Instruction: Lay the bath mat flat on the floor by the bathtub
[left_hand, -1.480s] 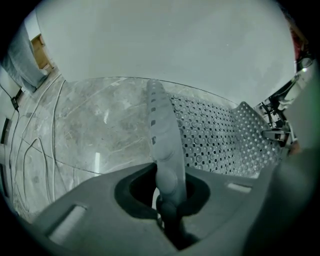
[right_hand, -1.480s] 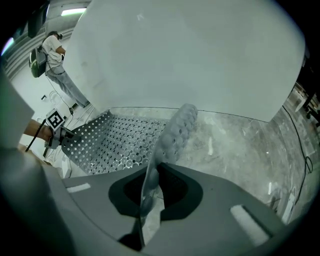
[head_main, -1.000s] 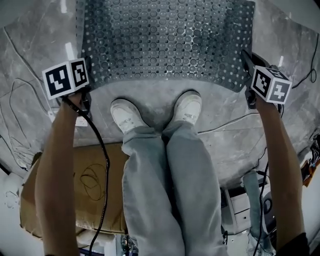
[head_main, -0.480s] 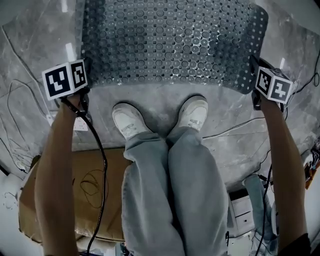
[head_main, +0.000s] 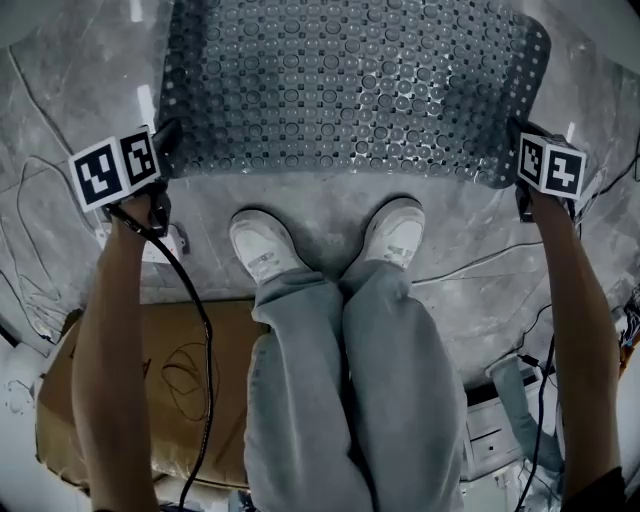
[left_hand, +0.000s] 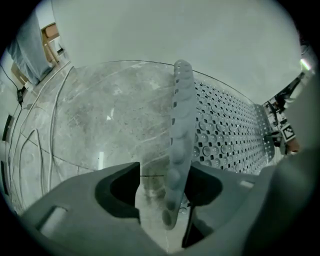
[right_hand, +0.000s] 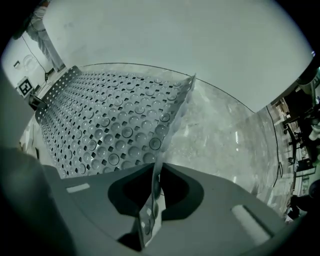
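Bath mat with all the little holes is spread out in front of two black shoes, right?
Not quite. The shoes are white, not black, as the head view shows. The rest is right: the bath mat with the little holes is spread out in front of them.

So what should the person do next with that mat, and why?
Probably open the right gripper fully, so its corner can drop. The left gripper has just been opening and stands wide, an edge of the bath mat loose between its jaws. The right jaws have just begun opening too but pinch a raised edge, while most of the mat lies spread on the floor.
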